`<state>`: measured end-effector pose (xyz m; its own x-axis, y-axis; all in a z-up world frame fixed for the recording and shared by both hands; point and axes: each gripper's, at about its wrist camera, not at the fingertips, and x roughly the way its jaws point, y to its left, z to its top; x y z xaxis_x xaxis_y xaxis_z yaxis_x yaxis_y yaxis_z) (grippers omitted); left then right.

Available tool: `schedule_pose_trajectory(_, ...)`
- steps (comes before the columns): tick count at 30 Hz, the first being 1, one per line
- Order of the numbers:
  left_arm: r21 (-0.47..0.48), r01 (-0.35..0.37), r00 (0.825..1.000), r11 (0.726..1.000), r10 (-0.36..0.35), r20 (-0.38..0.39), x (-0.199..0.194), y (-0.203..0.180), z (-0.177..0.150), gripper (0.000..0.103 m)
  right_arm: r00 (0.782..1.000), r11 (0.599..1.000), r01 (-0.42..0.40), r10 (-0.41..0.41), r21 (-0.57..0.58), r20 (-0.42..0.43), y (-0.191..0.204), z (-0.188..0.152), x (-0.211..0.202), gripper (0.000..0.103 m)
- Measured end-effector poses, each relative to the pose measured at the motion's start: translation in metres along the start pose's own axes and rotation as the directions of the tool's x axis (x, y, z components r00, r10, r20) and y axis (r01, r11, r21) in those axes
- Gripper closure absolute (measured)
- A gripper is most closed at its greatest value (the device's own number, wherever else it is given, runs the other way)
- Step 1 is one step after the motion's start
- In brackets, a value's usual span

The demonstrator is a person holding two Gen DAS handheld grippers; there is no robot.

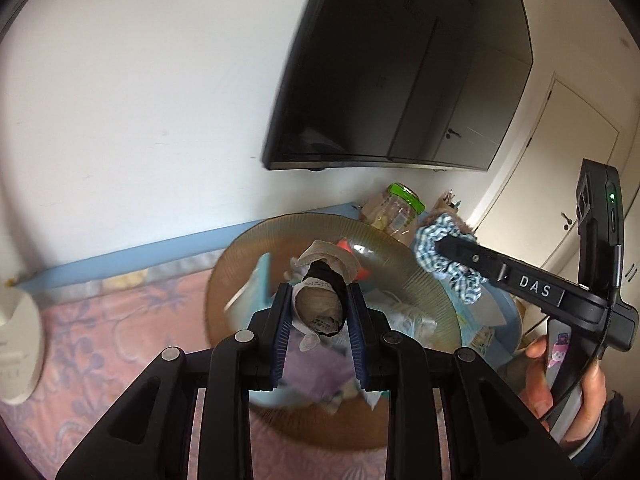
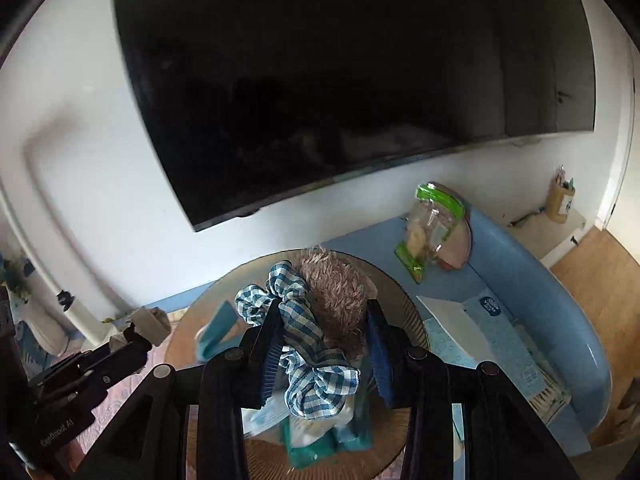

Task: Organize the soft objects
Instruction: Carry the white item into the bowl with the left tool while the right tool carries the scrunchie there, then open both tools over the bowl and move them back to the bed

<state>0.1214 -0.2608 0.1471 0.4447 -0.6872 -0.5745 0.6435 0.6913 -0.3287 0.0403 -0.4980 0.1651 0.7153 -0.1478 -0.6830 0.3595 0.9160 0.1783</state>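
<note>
Closest in, the left gripper (image 1: 318,312) is clamped on a rolled bundle of socks (image 1: 320,304), beige and black, pinched squarely between its blue pads. It hangs just above the round woven basket (image 1: 256,248). The right gripper (image 2: 322,344) holds a blue checked scrunchie (image 2: 304,340) together with a tuft of something brown and fuzzy (image 2: 336,292), also over the basket.

To do this well, I'd lower each bundle close to the pile before letting go, so nothing bounces over the rim. The scrunchie loops around one finger, so it may cling; a wide opening and a straight pull back should free it.

What lies in the basket is hard to read: pale packets and folded cloth, probably wipes, half hidden under the jaws. The fuzzy thing's shape is unclear. Behind stand a green-lidded jar (image 1: 400,212) and a dark television (image 2: 352,80).
</note>
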Motion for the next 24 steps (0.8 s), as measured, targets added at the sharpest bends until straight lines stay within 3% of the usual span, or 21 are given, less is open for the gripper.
schedule_pose_trajectory(1,0.009,0.000,1.000,1.000,0.000,-0.005,0.009,-0.004,0.003,0.079,1.000,1.000,0.001,-0.001,0.005,-0.011,-0.002,0.002,0.006,0.061)
schedule_pose_trajectory(3,0.024,-0.012,1.000,1.000,0.012,-0.007,0.022,-0.008,0.006,0.061,1.000,1.000,0.002,-0.002,0.010,-0.029,-0.005,0.004,0.014,0.044)
schedule_pose_trajectory(4,0.027,-0.028,1.000,0.999,0.028,-0.006,0.025,-0.010,0.006,0.059,1.000,1.000,0.001,-0.001,0.015,-0.026,-0.007,0.003,0.016,0.041)
schedule_pose_trajectory(9,0.072,-0.023,1.000,0.997,0.024,-0.009,0.015,-0.011,-0.003,0.060,1.000,1.000,-0.003,0.004,0.015,-0.021,-0.012,-0.003,0.003,0.041)
schedule_pose_trajectory(11,0.097,-0.054,0.999,0.994,0.053,0.010,-0.001,-0.013,-0.007,0.060,1.000,1.000,-0.021,0.022,0.021,-0.012,-0.013,-0.007,-0.008,0.041)
schedule_pose_trajectory(17,0.121,-0.119,0.991,0.986,0.109,0.080,-0.084,-0.008,-0.022,0.060,0.994,0.991,-0.108,0.110,-0.077,0.015,0.029,-0.027,-0.061,0.041)
schedule_pose_trajectory(24,0.081,-0.265,0.950,0.961,0.246,0.191,-0.209,0.001,-0.054,0.060,0.971,0.951,-0.235,0.239,-0.203,-0.004,0.111,-0.068,-0.113,0.040)
